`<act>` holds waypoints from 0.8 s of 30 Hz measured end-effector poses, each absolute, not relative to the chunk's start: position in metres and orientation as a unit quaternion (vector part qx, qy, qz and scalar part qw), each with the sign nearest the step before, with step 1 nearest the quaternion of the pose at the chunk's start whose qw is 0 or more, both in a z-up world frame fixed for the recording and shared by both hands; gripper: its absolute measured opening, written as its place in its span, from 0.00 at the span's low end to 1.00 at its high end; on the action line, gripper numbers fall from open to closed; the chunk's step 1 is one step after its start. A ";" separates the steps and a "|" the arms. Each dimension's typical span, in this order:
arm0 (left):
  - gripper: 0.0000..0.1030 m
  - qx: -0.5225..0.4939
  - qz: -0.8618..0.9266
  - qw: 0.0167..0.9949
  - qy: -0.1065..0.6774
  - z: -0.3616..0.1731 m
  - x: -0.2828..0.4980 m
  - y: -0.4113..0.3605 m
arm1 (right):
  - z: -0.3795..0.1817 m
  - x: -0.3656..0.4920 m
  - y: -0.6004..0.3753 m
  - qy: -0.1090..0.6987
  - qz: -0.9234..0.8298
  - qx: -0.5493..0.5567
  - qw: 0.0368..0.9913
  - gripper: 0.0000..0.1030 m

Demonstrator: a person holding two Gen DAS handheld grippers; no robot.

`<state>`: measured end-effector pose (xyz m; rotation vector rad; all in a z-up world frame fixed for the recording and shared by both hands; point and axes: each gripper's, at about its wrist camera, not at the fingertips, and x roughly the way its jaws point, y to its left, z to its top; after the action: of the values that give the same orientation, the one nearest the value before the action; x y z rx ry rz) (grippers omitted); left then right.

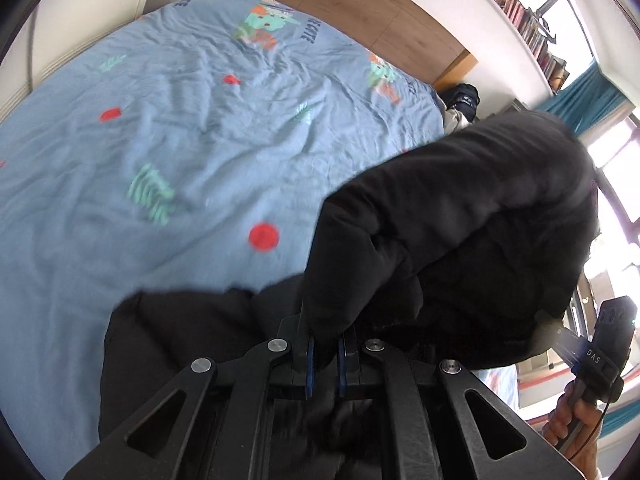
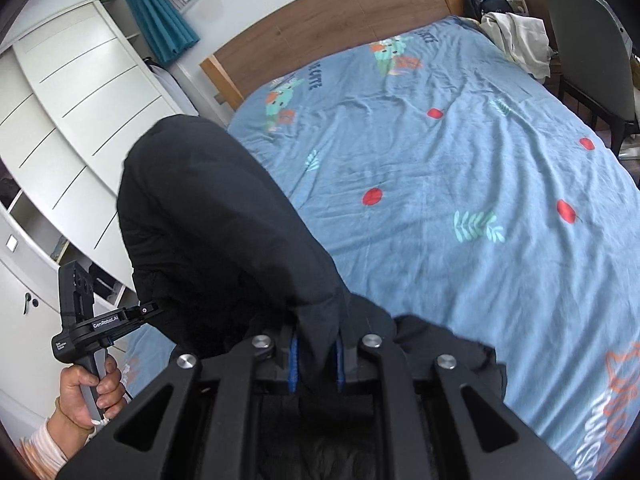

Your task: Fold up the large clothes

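Your left gripper (image 1: 324, 364) is clenched on the black garment (image 1: 460, 232), which bulges up right of its fingers. Your right gripper (image 2: 316, 364) pinches the same garment, heaped left of its fingers. Only the right view shows the chair (image 2: 588, 52); only the left shows the window (image 1: 616, 152) past the bed (image 1: 160, 128).
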<state>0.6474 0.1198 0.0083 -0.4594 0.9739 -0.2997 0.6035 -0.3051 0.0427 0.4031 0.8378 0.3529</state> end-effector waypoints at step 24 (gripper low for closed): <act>0.13 -0.193 -0.130 0.868 0.438 -0.098 0.527 0.132 | -0.080 0.489 -0.308 0.382 0.171 0.188 0.889 0.13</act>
<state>0.5269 0.1321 -0.0984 -0.4033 0.9168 -0.2728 0.4892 -0.3077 -0.0798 0.3911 0.7934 0.3551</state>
